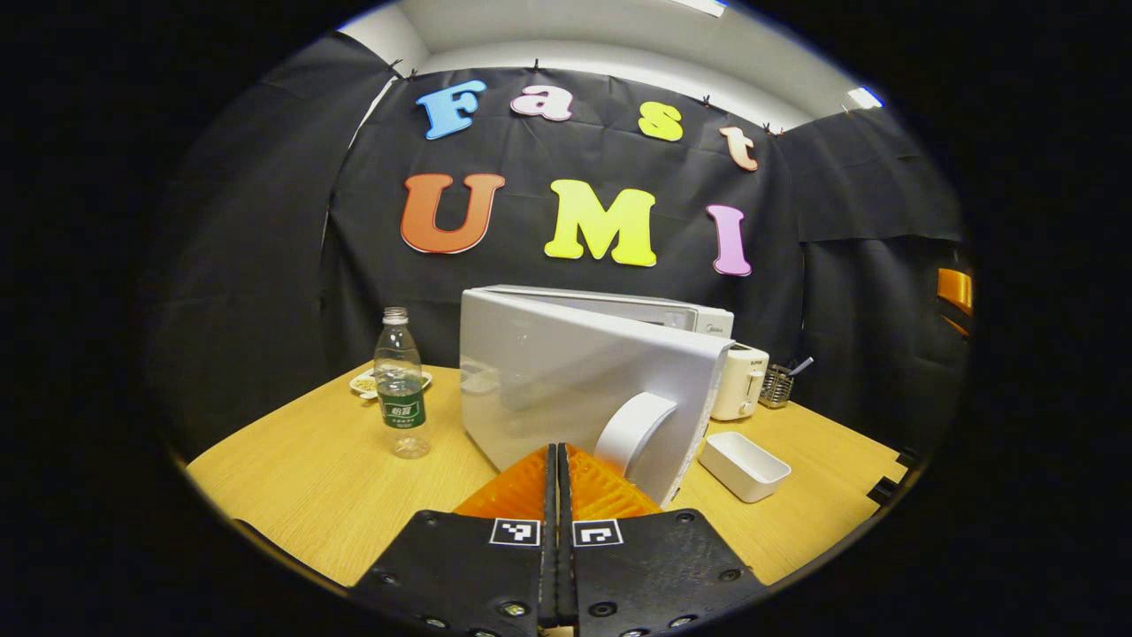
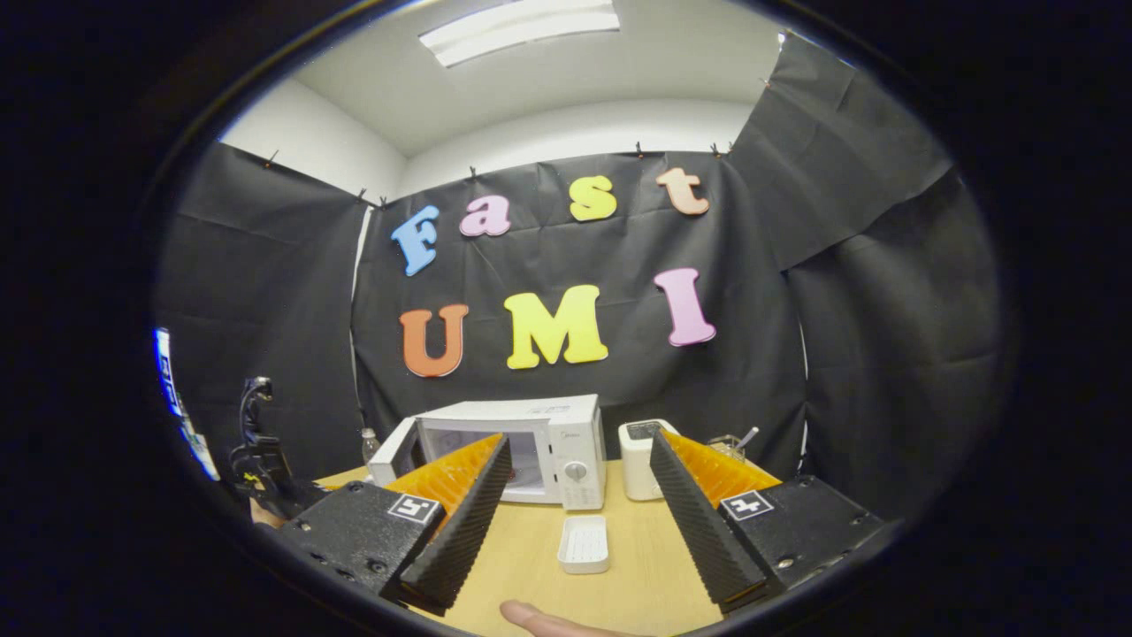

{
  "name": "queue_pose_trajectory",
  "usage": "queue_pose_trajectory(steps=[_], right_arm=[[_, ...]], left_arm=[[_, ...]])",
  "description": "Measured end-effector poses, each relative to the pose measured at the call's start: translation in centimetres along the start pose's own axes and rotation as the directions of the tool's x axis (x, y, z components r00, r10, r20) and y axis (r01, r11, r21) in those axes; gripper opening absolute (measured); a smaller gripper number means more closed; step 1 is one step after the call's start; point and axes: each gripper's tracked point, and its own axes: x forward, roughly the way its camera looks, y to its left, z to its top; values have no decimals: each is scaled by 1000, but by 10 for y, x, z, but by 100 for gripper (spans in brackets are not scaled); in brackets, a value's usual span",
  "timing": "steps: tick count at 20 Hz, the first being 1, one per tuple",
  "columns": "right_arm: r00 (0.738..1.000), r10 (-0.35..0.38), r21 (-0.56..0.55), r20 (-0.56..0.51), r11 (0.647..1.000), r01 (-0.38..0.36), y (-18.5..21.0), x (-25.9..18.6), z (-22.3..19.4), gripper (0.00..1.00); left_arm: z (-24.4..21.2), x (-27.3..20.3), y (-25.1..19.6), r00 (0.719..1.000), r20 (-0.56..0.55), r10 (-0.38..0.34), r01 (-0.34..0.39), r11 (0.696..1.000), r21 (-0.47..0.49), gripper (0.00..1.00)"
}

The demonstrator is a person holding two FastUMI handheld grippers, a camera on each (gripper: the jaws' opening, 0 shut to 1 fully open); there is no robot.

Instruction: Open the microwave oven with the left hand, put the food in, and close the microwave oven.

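**Microwave door stands ajar, one gripper pressed together, the other spread**

Left gripper view: the left gripper [image 1: 557,460] sits low and central with its two fingers pressed flat against each other, nothing between them. Just beyond its tips stands the microwave oven [image 1: 610,354], its white door [image 1: 575,380] swung partly out toward the camera, so the door's outer face and its curved handle [image 1: 632,429] fill the middle of the scene. The handle is just beside the fingertips; whether they touch cannot be told. A small grey brand mark sits on the top front corner of the microwave, too small to read. Left of the microwave stands a clear plastic bottle [image 1: 400,385] with a green label carrying white characters that are too blurred to make out. Behind the bottle, a small plate [image 1: 364,382] holds some food. Right of the microwave stands a white toaster [image 1: 741,380] with tiny unreadable lettering near its top, and beyond that a wire holder [image 1: 778,385] with utensils. In front of the microwave's right end lies an empty white rectangular dish [image 1: 743,464]. Everything rests on a wooden table [image 1: 301,478].

Right gripper view: the right gripper [image 2: 579,478] has its fingers spread wide, holding nothing. Between them, farther off, the microwave shows from the front with its door angled open at the left and a round knob [image 2: 576,471] on the control panel. The white dish lies in front of the microwave, the toaster to its right. A fingertip [image 2: 539,617] shows at the bottom edge
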Motion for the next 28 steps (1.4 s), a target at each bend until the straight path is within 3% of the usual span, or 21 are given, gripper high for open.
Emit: queue_pose_trajectory(steps=[1, 2, 3, 6, 11, 17, 18, 19, 22, 23, 24, 28], right_arm=[[1000, -3, -5, 3, 1000, 3, -3, -2, 1, 100], [1000, -4, -7, 8, 1000, 4, -4, -4, 3, 89], [1000, -5, -7, 11, 1000, 5, -7, -6, 5, 100], [1000, -9, -8, 24, 1000, 9, -17, -12, 9, 100], [999, -19, -8, 33, 1000, 19, -30, -13, 13, 100], [999, -5, -3, 39, 1000, 5, -43, -11, 14, 100], [999, -4, -4, 42, 1000, 4, -48, -11, 12, 89], [999, -6, -8, 45, 1000, 6, -52, -10, 13, 100], [998, -17, -23, 64, 1000, 18, -65, -6, 16, 100], [998, -15, -23, 66, 1000, 17, -67, -4, 15, 89], [998, -14, -25, 62, 1000, 16, -70, -2, 11, 100], [999, -7, 12, 31, 1000, 7, -84, 10, -3, 100]], left_arm=[[-1, 7, -7, 1000, -6, -13, 13, 1000, 3, 0], [-3, 15, -16, 999, -18, -34, 34, 999, -1, 0], [-2, 22, -24, 998, -23, -53, 52, 999, -8, 0], [1, 49, -48, 993, -20, -118, 118, 993, -23, 0], [-6, 85, -69, 986, -50, -158, 156, 987, -39, 0], [-7, 119, -88, 983, -56, -173, 173, 985, -21, 0], [-6, 124, -89, 984, -54, -172, 171, 985, -11, 0], [-4, 129, -90, 984, -55, -168, 169, 986, 0, 0], [-1, 146, -99, 984, -53, -171, 173, 984, 30, 0], [-1, 152, -103, 983, -51, -176, 178, 983, 33, 0], [0, 158, -105, 984, -50, -173, 175, 984, 33, 0], [8, 179, -113, 983, -46, -175, 176, 984, 17, 0]])
